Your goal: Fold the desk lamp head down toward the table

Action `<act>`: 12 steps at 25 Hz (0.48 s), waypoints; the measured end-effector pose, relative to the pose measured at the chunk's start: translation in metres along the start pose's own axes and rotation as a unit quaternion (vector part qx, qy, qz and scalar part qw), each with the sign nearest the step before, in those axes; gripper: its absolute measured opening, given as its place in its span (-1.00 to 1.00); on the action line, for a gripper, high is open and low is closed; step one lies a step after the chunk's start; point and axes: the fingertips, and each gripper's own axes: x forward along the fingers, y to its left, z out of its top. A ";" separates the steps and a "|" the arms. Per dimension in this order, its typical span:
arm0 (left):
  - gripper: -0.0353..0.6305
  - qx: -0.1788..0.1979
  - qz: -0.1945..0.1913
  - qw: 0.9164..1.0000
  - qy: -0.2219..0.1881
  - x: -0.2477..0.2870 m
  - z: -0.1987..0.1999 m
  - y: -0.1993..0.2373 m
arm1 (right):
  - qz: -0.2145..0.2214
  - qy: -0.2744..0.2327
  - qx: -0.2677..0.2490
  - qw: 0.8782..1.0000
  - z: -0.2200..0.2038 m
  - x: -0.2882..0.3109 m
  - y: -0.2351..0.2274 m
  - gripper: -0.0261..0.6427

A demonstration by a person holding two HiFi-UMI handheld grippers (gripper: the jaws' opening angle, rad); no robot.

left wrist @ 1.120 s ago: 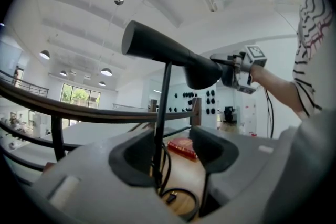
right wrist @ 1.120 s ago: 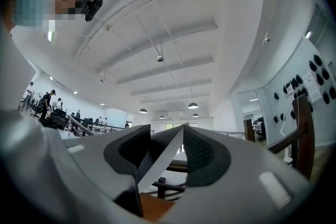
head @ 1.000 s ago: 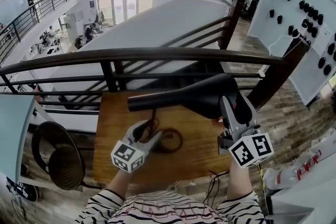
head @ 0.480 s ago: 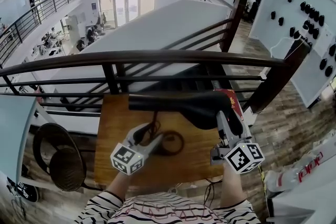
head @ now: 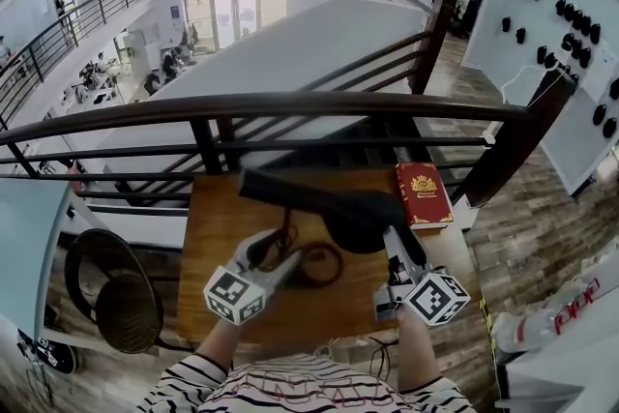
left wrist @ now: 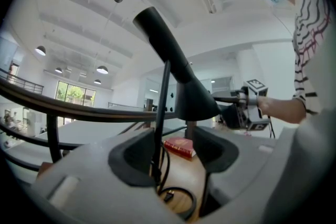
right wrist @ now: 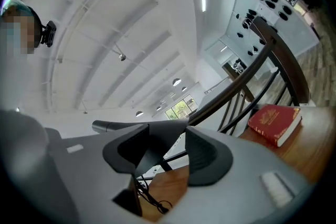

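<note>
While the left tool stands wide around the thin stem, the right tool, jaws just opening, straddles the lamp head above the middle of the bench. It looks light, rigid and slick, so grip the wide end.

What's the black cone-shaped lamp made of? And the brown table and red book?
The black cone-shaped lamp: smooth matte, probably plastic or painted metal. The brown table: wood, streaky grain shows. The red book: stiff cover, gold print, likely card or cloth.
</note>
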 end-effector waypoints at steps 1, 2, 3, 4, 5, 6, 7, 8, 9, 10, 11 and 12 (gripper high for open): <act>-0.24 0.000 -0.001 1.000 0.000 0.000 0.000 0.001 | -0.001 0.005 0.002 1.000 -0.004 0.000 -0.001 -0.31; -0.24 -0.001 -0.001 1.000 0.000 -0.001 0.000 0.002 | -0.003 0.013 0.000 1.000 -0.010 0.001 -0.002 -0.31; -0.24 -0.001 -0.002 1.000 0.000 -0.002 -0.001 0.003 | -0.006 0.023 -0.005 1.000 -0.016 0.002 -0.003 -0.30; -0.24 -0.001 -0.002 1.000 0.000 -0.003 -0.001 0.005 | -0.011 0.035 -0.012 0.999 -0.023 0.003 -0.004 -0.30; -0.24 -0.002 -0.002 1.000 0.000 -0.004 -0.002 0.006 | -0.015 0.046 -0.016 0.999 -0.031 0.004 -0.004 -0.30; -0.24 -0.002 -0.001 1.000 0.000 -0.004 -0.002 0.008 | -0.017 0.055 -0.016 0.998 -0.037 0.005 -0.005 -0.30; -0.24 -0.002 -0.001 1.000 -0.001 -0.004 -0.003 0.009 | -0.018 0.062 -0.014 0.998 -0.043 0.005 -0.006 -0.31; -0.24 -0.003 0.000 1.000 -0.001 -0.003 -0.004 0.009 | -0.019 0.067 -0.012 0.998 -0.048 0.005 -0.007 -0.31; -0.24 -0.003 -0.001 1.000 -0.002 -0.003 -0.005 0.010 | -0.020 0.070 -0.012 0.997 -0.051 0.006 -0.007 -0.31; -0.24 -0.004 -0.001 1.000 -0.003 -0.003 -0.006 0.010 | -0.022 0.074 -0.014 0.997 -0.054 0.006 -0.008 -0.31; -0.24 -0.005 -0.001 1.000 -0.003 -0.002 -0.006 0.011 | -0.022 0.078 -0.016 0.997 -0.057 0.007 -0.008 -0.31; -0.24 -0.006 0.000 1.000 -0.004 -0.002 -0.007 0.011 | -0.023 0.081 -0.019 0.996 -0.060 0.008 -0.008 -0.31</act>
